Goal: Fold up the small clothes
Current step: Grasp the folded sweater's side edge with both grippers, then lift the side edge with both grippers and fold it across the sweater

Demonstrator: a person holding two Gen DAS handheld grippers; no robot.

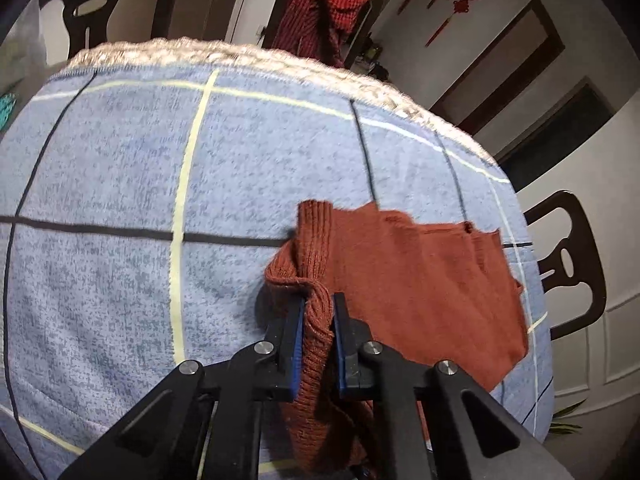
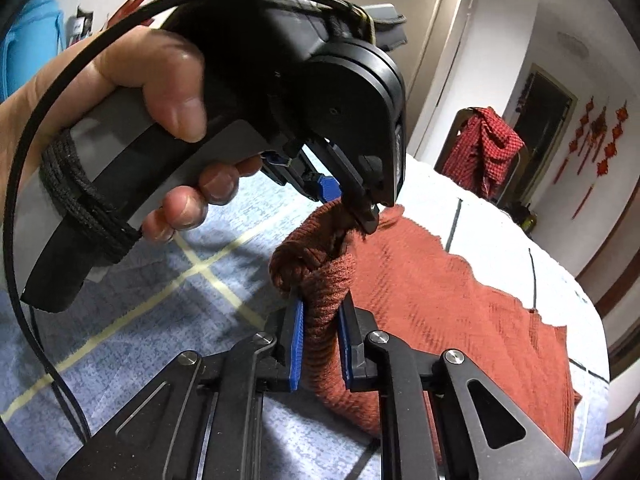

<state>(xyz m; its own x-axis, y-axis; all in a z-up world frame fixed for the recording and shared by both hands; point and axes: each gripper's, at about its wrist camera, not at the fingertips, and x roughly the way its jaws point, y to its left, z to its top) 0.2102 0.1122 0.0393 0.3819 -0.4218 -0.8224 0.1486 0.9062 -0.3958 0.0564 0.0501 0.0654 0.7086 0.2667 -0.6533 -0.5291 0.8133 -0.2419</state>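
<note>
A rust-red knitted garment (image 1: 420, 280) lies on the blue checked tablecloth (image 1: 120, 200), toward the right. My left gripper (image 1: 318, 312) is shut on a bunched ribbed edge of it, and the knit hangs down between the blue pads. In the right wrist view the same garment (image 2: 460, 300) spreads away to the right. My right gripper (image 2: 320, 320) is shut on another rolled fold of the knit. Just above and beyond it, the left gripper (image 2: 352, 208), held by a hand (image 2: 132, 80), pinches the neighbouring part of the same edge, lifted off the cloth.
The table's pale fringed far edge (image 1: 240, 50) curves across the back. Dark chairs stand behind it, one (image 1: 320, 12) draped with a red checked cloth, another (image 1: 572, 256) at the right. A black cable (image 2: 24, 240) loops from the left tool.
</note>
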